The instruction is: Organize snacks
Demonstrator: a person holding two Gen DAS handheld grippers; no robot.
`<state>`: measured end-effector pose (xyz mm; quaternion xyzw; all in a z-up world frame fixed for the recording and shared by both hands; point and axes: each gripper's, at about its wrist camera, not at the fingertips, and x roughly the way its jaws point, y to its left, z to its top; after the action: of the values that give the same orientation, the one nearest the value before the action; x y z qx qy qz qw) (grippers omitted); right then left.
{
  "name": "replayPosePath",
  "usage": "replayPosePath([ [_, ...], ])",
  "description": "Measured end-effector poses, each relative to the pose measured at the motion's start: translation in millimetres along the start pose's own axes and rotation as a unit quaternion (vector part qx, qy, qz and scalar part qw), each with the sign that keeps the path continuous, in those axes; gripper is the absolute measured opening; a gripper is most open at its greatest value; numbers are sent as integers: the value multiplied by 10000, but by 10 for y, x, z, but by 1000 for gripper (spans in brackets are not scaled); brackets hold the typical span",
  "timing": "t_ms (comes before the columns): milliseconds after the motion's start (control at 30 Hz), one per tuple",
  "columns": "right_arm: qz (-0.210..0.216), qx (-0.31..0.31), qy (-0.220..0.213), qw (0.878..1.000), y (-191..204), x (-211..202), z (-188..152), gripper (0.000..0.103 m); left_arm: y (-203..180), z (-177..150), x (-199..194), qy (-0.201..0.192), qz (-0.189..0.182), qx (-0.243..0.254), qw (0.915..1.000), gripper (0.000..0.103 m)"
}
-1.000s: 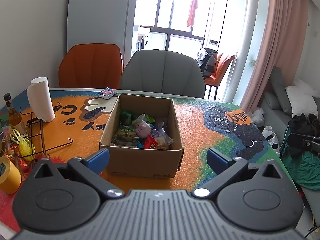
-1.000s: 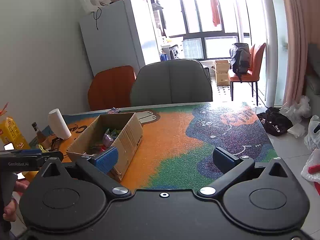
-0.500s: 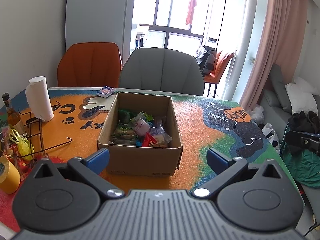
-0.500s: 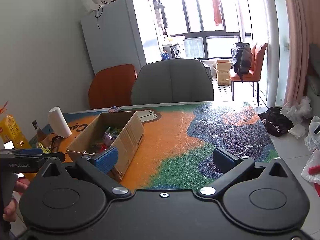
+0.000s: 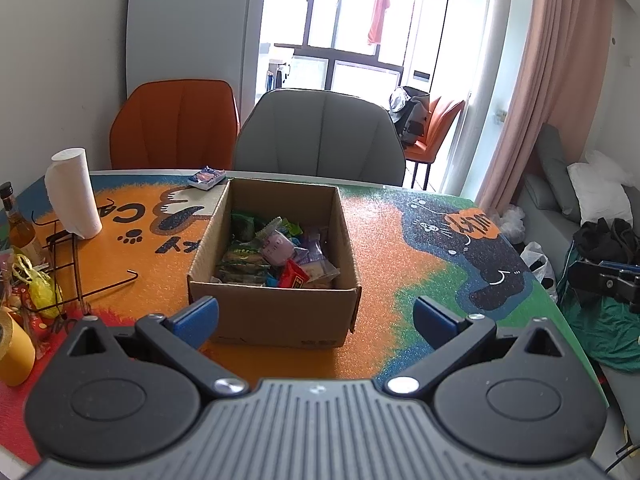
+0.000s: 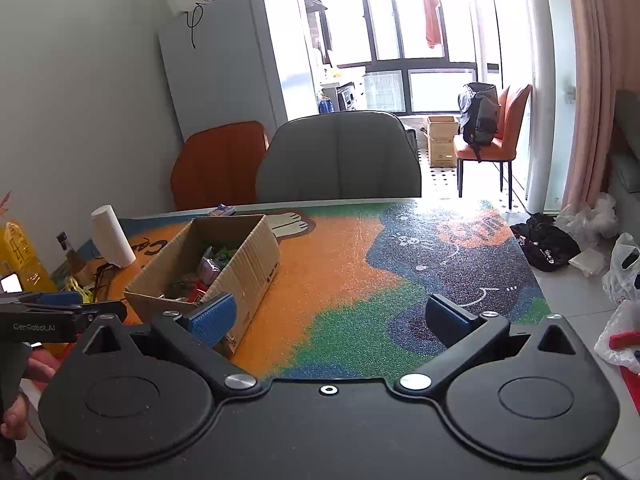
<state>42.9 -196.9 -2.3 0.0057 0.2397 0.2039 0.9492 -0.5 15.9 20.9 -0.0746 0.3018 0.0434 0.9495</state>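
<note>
Matt brown corrugated cardboard box (image 5: 276, 312); glossy plastic snack wrappers (image 5: 276, 254) inside. Table cover (image 5: 384, 248) grainy, rough, matt. Paper towel roll (image 5: 72, 192) soft white paper. Grey chair (image 5: 320, 132) smooth upholstery.

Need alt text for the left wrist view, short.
An open cardboard box of mixed snack packets sits on a colourful cat-print table, straight ahead of the open, empty left gripper. A paper towel roll stands left; two chairs behind.
</note>
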Motion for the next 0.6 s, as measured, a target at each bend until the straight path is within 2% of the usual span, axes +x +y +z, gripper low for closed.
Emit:
replayPosePath([
  [600, -120, -20, 43, 9999, -9, 18, -19, 103, -23, -27, 13, 22, -83, 33, 10000, 103],
])
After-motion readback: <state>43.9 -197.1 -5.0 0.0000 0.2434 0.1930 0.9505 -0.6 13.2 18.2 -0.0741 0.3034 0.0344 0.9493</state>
